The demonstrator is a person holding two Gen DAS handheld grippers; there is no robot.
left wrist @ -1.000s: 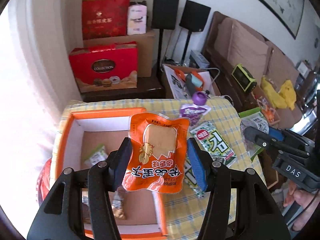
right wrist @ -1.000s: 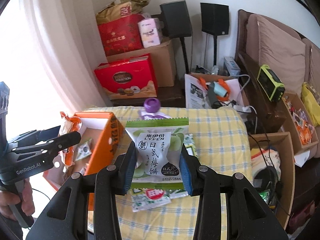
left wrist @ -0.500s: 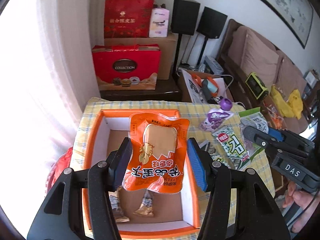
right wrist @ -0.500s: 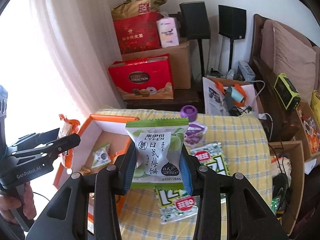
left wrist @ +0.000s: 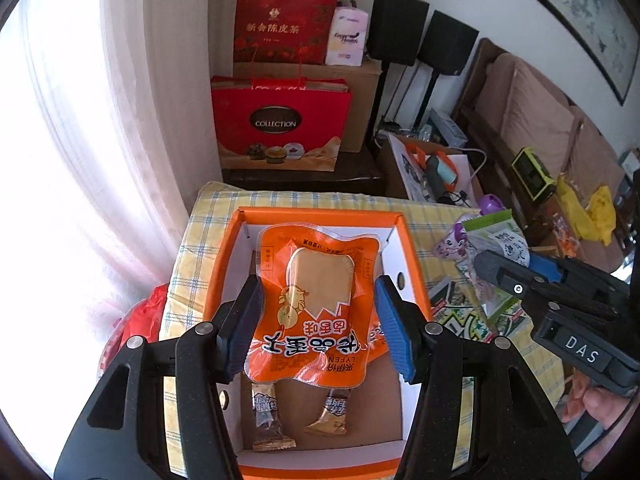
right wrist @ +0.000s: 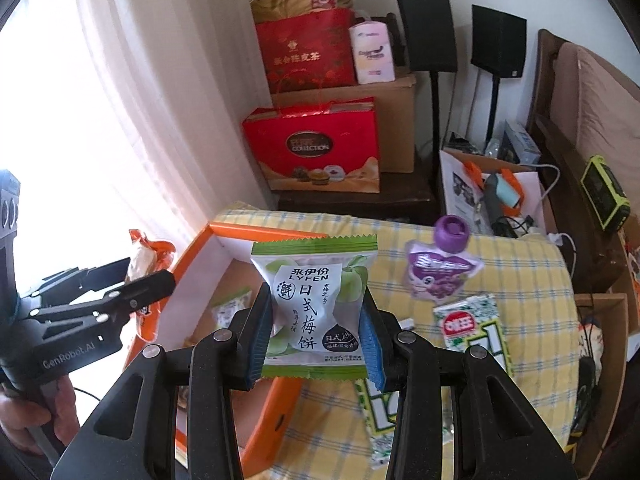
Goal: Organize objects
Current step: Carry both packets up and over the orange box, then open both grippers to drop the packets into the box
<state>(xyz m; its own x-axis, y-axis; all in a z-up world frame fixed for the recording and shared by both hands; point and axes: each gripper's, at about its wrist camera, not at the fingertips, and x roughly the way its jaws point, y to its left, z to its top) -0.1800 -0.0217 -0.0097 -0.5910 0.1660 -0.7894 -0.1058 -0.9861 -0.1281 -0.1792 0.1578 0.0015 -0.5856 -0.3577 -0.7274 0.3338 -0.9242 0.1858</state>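
Note:
My left gripper [left wrist: 316, 328] is shut on an orange snack packet [left wrist: 312, 304] and holds it above the open orange box [left wrist: 320, 213]. The box has white inner walls and a brown floor with small wrapped sweets [left wrist: 334, 416]. My right gripper [right wrist: 314, 340] is shut on a green and white plum cake packet [right wrist: 314, 300], held over the box's right wall [right wrist: 272, 420]. The left gripper also shows in the right wrist view [right wrist: 132, 280], at the far left. The right gripper also shows in the left wrist view [left wrist: 504, 264], at the right.
A purple spout pouch [right wrist: 440, 272] and green seaweed packets [right wrist: 476, 336] lie on the yellow checked cloth [right wrist: 532, 280] right of the box. Red gift boxes [left wrist: 280, 128], a cardboard carton and speakers stand behind the table. A curtain hangs at the left.
Both grippers have moved left with their packets. The orange packet now hangs over the middle of the box, and the green packet has come to the box's right wall.

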